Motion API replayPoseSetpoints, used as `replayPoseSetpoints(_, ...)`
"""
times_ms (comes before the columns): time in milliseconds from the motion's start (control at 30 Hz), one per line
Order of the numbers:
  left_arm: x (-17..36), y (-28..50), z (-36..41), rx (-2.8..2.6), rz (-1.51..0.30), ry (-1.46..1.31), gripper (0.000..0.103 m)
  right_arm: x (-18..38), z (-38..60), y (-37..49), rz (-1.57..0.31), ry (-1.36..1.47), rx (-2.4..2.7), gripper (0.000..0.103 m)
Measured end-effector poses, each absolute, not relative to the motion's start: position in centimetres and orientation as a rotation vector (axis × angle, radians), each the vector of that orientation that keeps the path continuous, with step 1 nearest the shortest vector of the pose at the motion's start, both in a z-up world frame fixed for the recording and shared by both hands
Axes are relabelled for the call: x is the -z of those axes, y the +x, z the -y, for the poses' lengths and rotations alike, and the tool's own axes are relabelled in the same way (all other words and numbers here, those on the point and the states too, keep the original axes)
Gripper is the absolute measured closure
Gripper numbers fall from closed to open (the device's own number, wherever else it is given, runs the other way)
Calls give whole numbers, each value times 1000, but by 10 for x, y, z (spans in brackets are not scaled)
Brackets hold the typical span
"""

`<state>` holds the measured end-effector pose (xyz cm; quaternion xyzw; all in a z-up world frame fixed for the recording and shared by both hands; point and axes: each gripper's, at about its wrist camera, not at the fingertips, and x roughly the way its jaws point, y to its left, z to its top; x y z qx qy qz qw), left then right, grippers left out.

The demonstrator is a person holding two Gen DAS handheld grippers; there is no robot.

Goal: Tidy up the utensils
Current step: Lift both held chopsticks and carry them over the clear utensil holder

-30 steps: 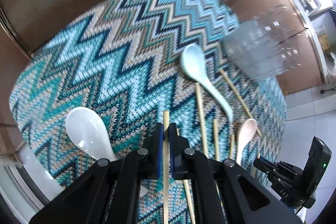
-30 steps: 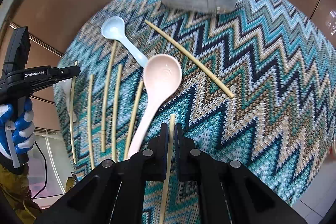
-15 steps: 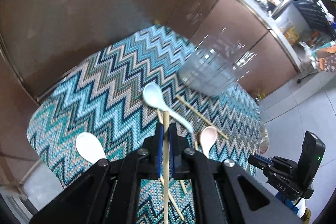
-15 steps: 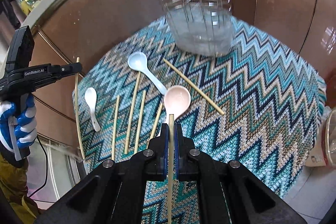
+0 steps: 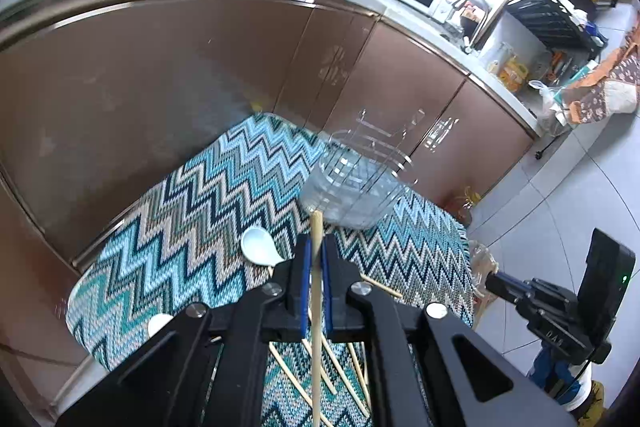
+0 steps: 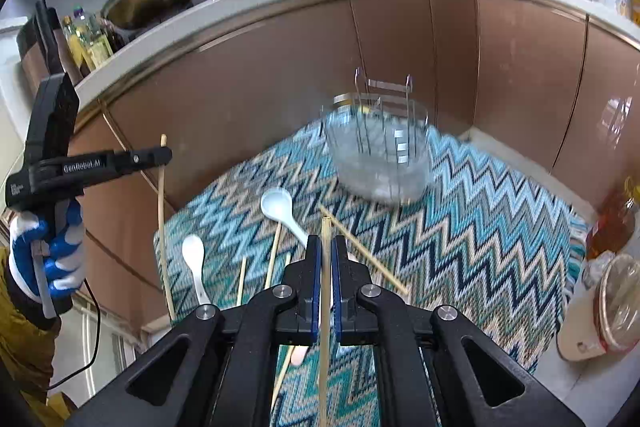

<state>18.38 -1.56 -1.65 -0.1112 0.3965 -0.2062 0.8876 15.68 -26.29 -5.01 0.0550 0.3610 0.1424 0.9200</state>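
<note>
We've got one chopstick [image 5: 316, 291] clamped in the left tool [image 5: 315, 263] and another chopstick [image 6: 325, 291] in the right tool [image 6: 325, 267], both lifted off the surface [image 6: 480, 227]. Next up, we reckon: tip them end-first into the clear holder [image 6: 380, 155].

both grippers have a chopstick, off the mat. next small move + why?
Probably carry both toward the clear holder and tip the ends over its rim. The left gripper and right gripper are each shut on a chopstick, the holder stands upright at the far end of the mat, and nothing blocks the way.
</note>
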Motion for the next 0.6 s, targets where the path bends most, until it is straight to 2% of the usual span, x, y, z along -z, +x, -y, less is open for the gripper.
replayPoseSetpoints(600,-48,208,30,512,-585,-231,98,-25,259,190,-403,126,-318,98)
